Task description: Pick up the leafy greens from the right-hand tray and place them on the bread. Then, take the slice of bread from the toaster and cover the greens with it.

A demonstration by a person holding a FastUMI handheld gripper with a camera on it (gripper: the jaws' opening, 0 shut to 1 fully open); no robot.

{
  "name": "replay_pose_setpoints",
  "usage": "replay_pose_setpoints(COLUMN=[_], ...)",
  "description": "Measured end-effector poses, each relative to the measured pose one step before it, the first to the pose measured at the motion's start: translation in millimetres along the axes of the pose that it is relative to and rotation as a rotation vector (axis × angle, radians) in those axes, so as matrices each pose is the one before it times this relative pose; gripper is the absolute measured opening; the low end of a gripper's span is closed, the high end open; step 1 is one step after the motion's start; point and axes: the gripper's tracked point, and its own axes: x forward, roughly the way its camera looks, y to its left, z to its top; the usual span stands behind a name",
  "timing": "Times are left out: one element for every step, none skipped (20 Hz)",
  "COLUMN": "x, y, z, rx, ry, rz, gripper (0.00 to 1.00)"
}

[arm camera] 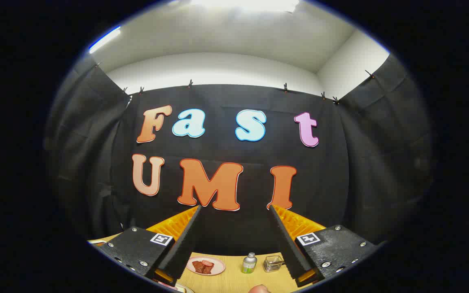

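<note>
My gripper [234, 209] is held high and level, pointing at the booth's back wall, with its two black and orange fingers [185, 236] spread wide apart and nothing between them. Far below, between the fingers, lies the wooden table [230, 278]. The greens, the bread and the toaster are hidden from this angle. A white rim [179, 287] peeks out under the left finger; I cannot tell what it belongs to.
On the table beyond the fingers sit a pink plate [205, 265] with red meat slices, a small grey bottle [249, 263] with a green label, and a little wire basket [273, 263]. A rounded pinkish thing [259, 289] shows at the table's near edge.
</note>
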Motion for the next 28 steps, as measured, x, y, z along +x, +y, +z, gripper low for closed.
replay_pose_setpoints(x=[-0.33, -0.39, -1.11, -0.48, 1.63, 0.61, 1.09, 1.5, 0.42, 0.77, 1.26, 0.62, 1.21, 0.54, -0.29, 0.96, 0.93, 0.54, 1.48, 0.73, 1.06, -0.4, 1.64, 0.76, 2.7, 1.97, 4.16, 2.05], y=[-0.41, 0.09, -0.92, 0.2, 0.32, -0.79, -3.85, -0.33, 1.57, -0.04, -1.59, -2.27, -1.1, -0.58, -0.22, 0.98, 0.54, -0.8, -0.98, 0.07, -0.41, 1.41, 1.66, 1.68, 0.36, 1.36, 3.09, 3.03], z=[-1.38, -1.37, -1.84, -2.2, -3.39, -3.92, -5.93, -5.48, -3.71, -2.04, -0.09, 1.24, 1.4, 0.64, -1.81, -2.16, -4.44, -5.51, -8.05, -7.57, -7.53, -8.45, -10.36, -9.84, -12.58, -13.54, -17.58, -17.27], rx=[-0.00772, -0.00413, 0.00321, 0.00484, 0.00212, 0.00125, 0.0004, 0.00192, 0.00398, 0.00503, -0.00186, -0.00769, -0.01084, -0.00918, -0.00739, -0.00443, -0.00147, 0.00076, 0.00142, 0.00376, 0.00432, 0.00211, 0.00053, 0.00071, -0.00034, -0.00778, -0.00929, -0.00477], ry=[0.00396, 0.0043, 0.00706, 0.00729, 0.01047, 0.01142, 0.02006, 0.01978, 0.01519, 0.00627, -0.0002, -0.00627, -0.00784, -0.00602, -0.00031, 0.00601, 0.00906, 0.01247, 0.01901, 0.01871, 0.01936, 0.01861, 0.02236, 0.02139, 0.02252, 0.03032, 0.03967, 0.03852], rz=[-0.00209, -0.00222, -0.00085, 0.00158, -0.00047, -0.00296, -0.0097, -0.00078, 0.00109, 0.00122, -0.00116, -0.00442, -0.00517, -0.00019, 0.00383, 0.0033, 0.00639, 0.00211, 0.00235, 0.00289, 0.00369, 0.01131, 0.0113, 0.0125, 0.00697, 0.00784, 0.01104, 0.01465], gripper=[0.95, 0.95, 0.95, 0.95, 0.95, 0.95, 0.95, 0.95, 0.95, 0.95, 0.95, 0.95, 0.95, 0.95, 0.95, 0.95, 0.95, 0.95, 0.95, 0.95, 0.95, 0.95, 0.95, 0.95, 0.95, 0.95, 0.95, 0.94])
